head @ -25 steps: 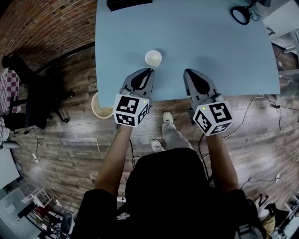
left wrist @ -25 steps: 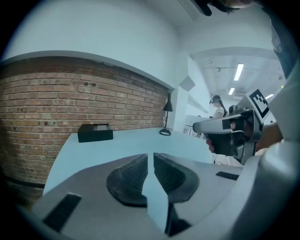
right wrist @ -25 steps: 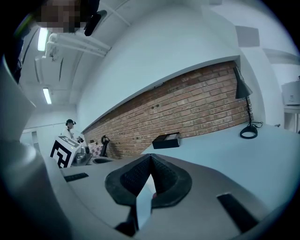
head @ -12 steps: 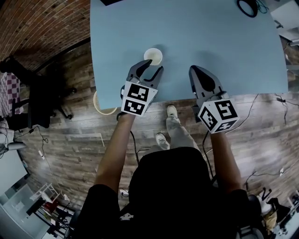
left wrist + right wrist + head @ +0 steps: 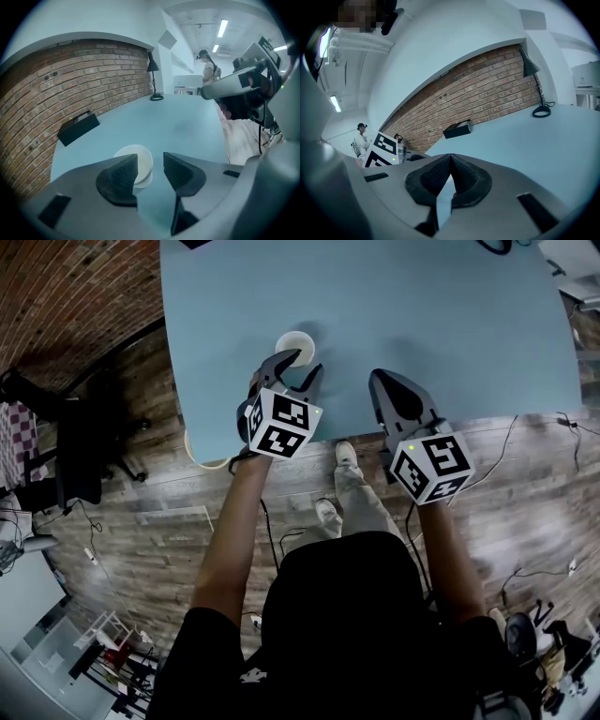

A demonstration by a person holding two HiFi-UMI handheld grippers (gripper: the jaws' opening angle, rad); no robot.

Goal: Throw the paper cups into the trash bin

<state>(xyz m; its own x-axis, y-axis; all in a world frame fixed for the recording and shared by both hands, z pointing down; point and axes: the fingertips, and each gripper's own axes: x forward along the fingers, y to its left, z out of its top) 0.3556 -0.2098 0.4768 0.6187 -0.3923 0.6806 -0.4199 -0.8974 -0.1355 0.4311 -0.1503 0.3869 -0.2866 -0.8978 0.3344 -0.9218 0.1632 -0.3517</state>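
A white paper cup (image 5: 295,343) stands upright near the left front of the light blue table (image 5: 450,324). My left gripper (image 5: 300,364) hovers just behind it, open; its jaws have just been opening and nothing is between them. In the left gripper view the cup (image 5: 138,161) sits just past the tips, partly hidden by the left finger (image 5: 119,177) of my left gripper (image 5: 150,163). My right gripper (image 5: 401,395) is over the table's front edge, shut and empty, its pads touching in the right gripper view (image 5: 451,163). The round trash bin (image 5: 199,454) shows on the floor at the table's left front corner.
A black box (image 5: 77,128) lies at the table's far left by the brick wall, and a black desk lamp (image 5: 153,75) stands at the far end. A dark office chair (image 5: 80,451) stands on the wood floor to the left. Cables trail across the floor at right.
My left gripper went from shut to open, rolled, and moved forward and down toward the cup. My right gripper sank a little and stayed shut.
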